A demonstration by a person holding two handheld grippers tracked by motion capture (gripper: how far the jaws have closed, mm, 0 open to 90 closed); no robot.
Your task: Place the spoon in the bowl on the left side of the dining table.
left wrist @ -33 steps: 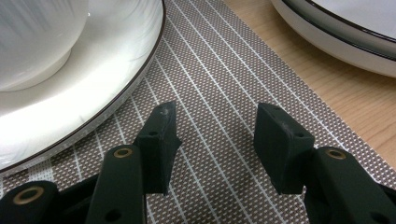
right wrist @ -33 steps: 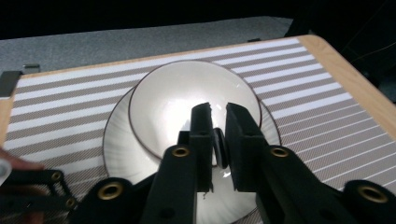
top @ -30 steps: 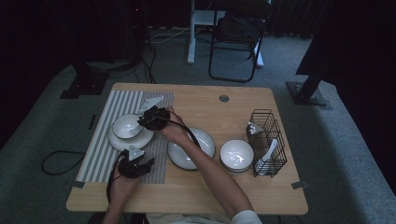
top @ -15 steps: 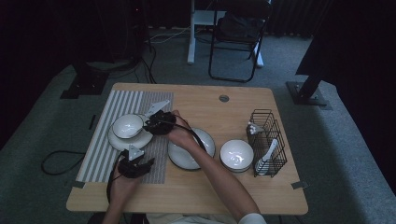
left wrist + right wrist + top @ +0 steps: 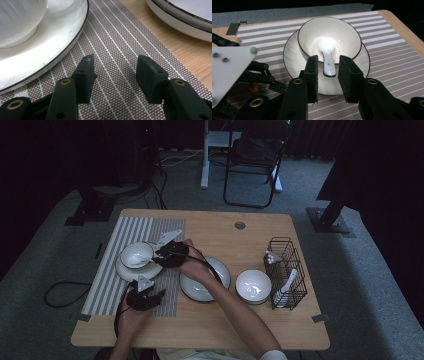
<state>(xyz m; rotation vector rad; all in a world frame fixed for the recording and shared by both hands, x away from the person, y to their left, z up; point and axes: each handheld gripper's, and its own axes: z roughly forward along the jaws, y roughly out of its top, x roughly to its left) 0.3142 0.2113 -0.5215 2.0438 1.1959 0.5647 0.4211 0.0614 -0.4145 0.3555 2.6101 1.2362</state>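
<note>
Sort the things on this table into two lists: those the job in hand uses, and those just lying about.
In use:
right gripper, jaws just been opening, apart from the spoon between them
white spoon, resting in the bowl
small bowl
saucer under it

Lying about:
left gripper, open over the striped mat
wire rack
second bowl
plate

A dim recording room or lab is standing in for a dining setting here. The wooden tabletop (image 5: 280, 240) is sitting on grey carpet (image 5: 360, 270), with a black folding chair (image 5: 252, 160) and dark curtains (image 5: 55, 150) lying well beyond the right gripper (image 5: 159, 254). Stand bases (image 5: 332, 220) and loose cables (image 5: 165, 185) are resting on the floor past it, while a striped placemat (image 5: 127, 227) is lying beneath it.
</note>
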